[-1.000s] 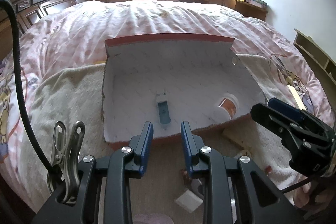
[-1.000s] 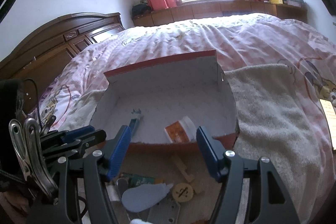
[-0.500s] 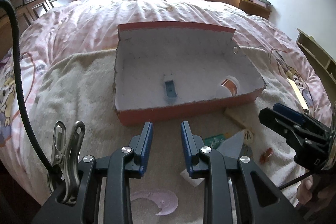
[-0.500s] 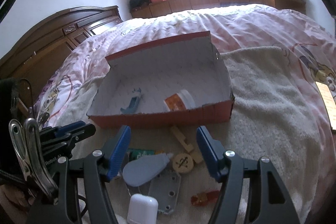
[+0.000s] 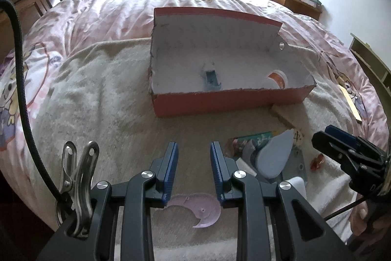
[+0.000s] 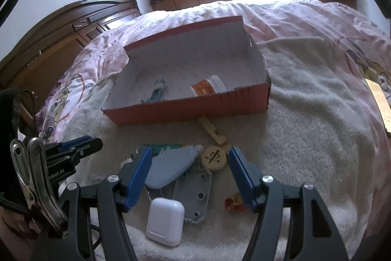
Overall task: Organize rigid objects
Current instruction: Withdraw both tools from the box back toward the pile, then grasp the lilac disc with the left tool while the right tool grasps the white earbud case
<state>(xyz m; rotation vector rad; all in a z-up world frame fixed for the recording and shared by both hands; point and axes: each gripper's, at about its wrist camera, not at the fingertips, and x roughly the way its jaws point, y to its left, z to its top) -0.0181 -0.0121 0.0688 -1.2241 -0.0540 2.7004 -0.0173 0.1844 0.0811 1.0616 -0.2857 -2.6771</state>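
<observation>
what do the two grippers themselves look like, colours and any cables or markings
Both the left gripper and the right gripper have matte black bodies with silver screws and blue ribbed finger pads. Each carries a steel spring clip on its left side. A black cable runs from the left one, whose body bears white lettering.

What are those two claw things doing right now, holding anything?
Left gripper: open, holding nothing.
Right gripper: open wide, holding nothing.
</observation>
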